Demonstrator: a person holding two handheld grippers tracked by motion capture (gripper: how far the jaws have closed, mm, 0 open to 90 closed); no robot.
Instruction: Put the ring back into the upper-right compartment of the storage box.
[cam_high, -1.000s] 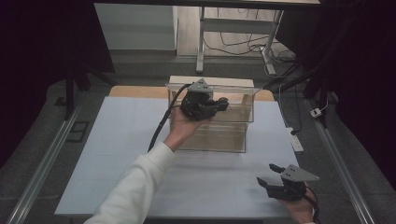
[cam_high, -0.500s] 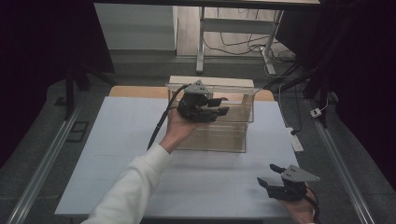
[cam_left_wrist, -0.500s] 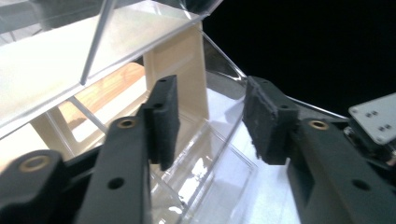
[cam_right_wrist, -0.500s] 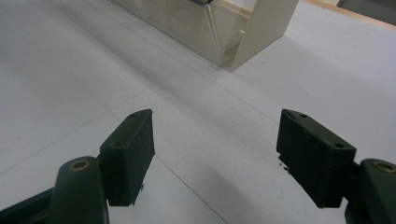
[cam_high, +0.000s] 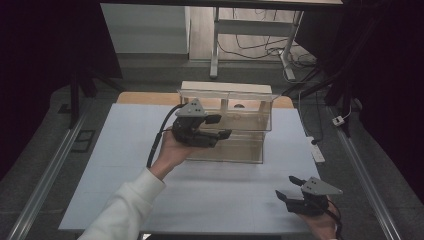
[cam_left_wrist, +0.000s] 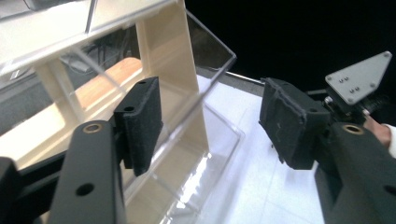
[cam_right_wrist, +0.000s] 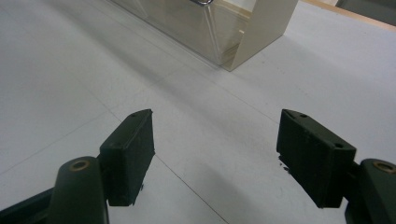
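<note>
The left tongs (cam_high: 220, 127) have just been opening with nothing between them and slid off the clear box (cam_high: 227, 125) at the bench's (cam_high: 125, 150) 12 o'clock, so probably letting go; right tongs (cam_high: 290, 187) gape empty at 5 o'clock.

You have a clear acrylic box with cream-coloured end panels (cam_high: 227, 127) standing upright on the white table mat (cam_high: 125, 165), towards the mat's far edge and about midway across it. Its see-through walls show a lower shelf and an upper one, split by a cream divider. From your left gripper view, its clear front wall (cam_left_wrist: 205, 93) tilts open, away from the cream end panel.
</note>
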